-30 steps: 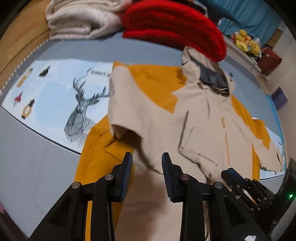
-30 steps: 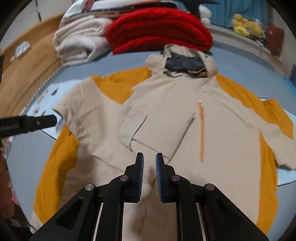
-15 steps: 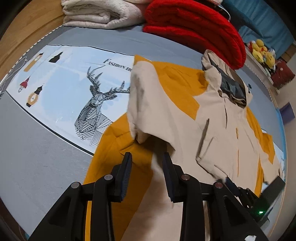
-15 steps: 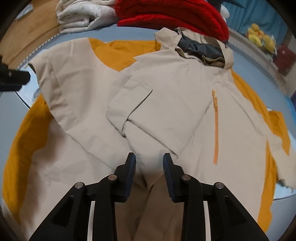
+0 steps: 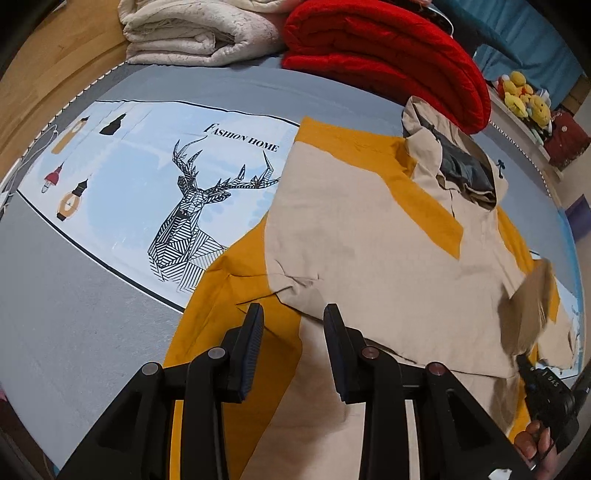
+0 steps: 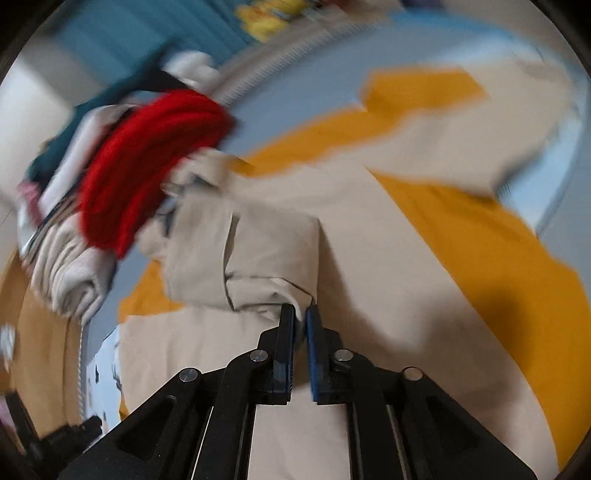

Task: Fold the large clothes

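A beige and mustard hooded jacket (image 5: 369,229) lies spread on the bed, its left sleeve folded in over the chest. My left gripper (image 5: 293,317) is open and empty, just above the sleeve's folded edge near the hem. My right gripper (image 6: 300,314) is shut on a fold of the beige jacket cloth (image 6: 273,266) and lifts it; that view is blurred. The right gripper also shows in the left wrist view (image 5: 543,391) at the lower right, with lifted cloth above it.
A folded red blanket (image 5: 388,48) and a folded cream blanket (image 5: 195,33) lie at the head of the bed. A sheet printed with a deer (image 5: 199,206) lies left of the jacket. Plush toys (image 5: 524,99) sit at the far right.
My right gripper has closed on the jacket cloth and swung quickly, lifting it. My left gripper has moved in closer to the folded sleeve and stays open.
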